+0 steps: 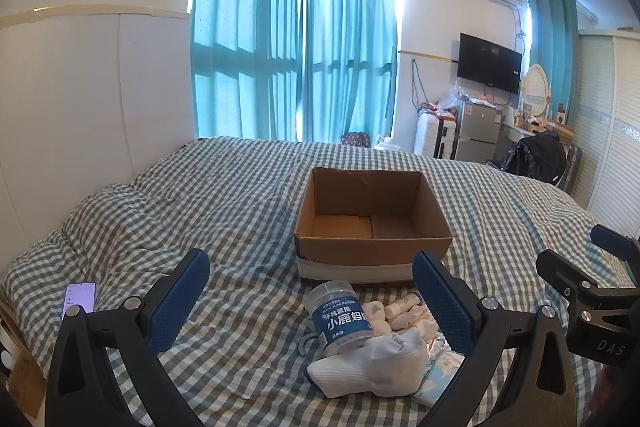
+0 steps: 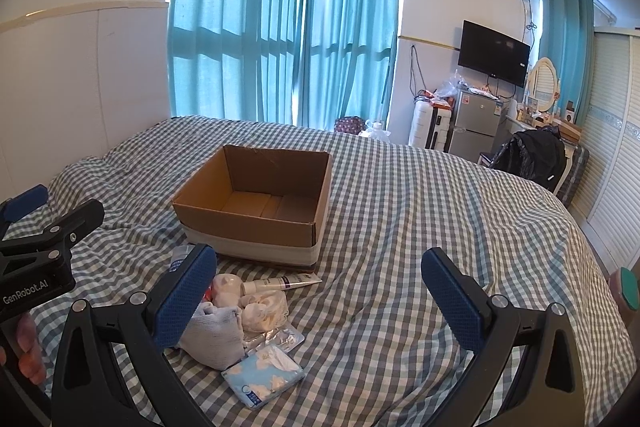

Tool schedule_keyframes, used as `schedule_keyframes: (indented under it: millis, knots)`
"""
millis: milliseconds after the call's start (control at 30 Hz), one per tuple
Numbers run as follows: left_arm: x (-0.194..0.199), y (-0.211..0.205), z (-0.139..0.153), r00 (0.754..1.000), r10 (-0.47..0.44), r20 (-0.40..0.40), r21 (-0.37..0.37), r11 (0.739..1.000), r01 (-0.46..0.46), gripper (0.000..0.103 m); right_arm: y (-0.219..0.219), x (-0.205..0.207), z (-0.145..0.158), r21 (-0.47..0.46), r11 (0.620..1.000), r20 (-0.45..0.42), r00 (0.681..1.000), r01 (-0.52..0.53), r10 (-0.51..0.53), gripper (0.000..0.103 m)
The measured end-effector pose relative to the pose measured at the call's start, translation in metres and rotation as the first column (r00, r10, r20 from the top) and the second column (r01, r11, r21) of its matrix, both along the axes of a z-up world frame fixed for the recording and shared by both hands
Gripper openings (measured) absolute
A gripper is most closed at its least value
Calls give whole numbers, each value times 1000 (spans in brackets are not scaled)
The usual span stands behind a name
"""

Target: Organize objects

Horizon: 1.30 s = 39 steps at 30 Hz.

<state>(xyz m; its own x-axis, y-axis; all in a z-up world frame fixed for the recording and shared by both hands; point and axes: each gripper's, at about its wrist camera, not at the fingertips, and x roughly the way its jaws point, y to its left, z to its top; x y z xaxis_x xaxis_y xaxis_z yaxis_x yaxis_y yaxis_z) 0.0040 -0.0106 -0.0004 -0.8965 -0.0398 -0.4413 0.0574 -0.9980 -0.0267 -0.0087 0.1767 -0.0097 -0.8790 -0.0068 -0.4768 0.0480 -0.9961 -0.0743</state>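
Both claws, left (image 1: 311,289) and right (image 2: 319,285), stand apart, holding nothing; box (image 1: 372,223) waits empty mid-bed; jar (image 1: 340,317) and sock (image 1: 372,367) pile near the bed's front edge for packing.

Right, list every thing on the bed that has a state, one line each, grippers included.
cardboard box: open, upright, empty
jar: capped, lying on its side
sock: crumpled, beside the jar
tube: capped, lying flat by the box
tissue pack: flat on the bed
phone: screen lit
left gripper: open, holding nothing
right gripper: open, holding nothing
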Motion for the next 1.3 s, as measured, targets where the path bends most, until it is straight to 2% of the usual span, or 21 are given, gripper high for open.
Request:
schedule_keyframes:
  millis: [667, 1300]
  knots:
    - [1, 3, 7, 1000, -1, -2, -2, 1000, 1, 103, -1, 7, 5, -9, 1000, -12, 1000, -15, 15, 103]
    - [18, 4, 5, 999, -37, -24, 7, 999, 37, 103, -12, 24, 15, 9, 999, -36, 998, -42, 43, 103]
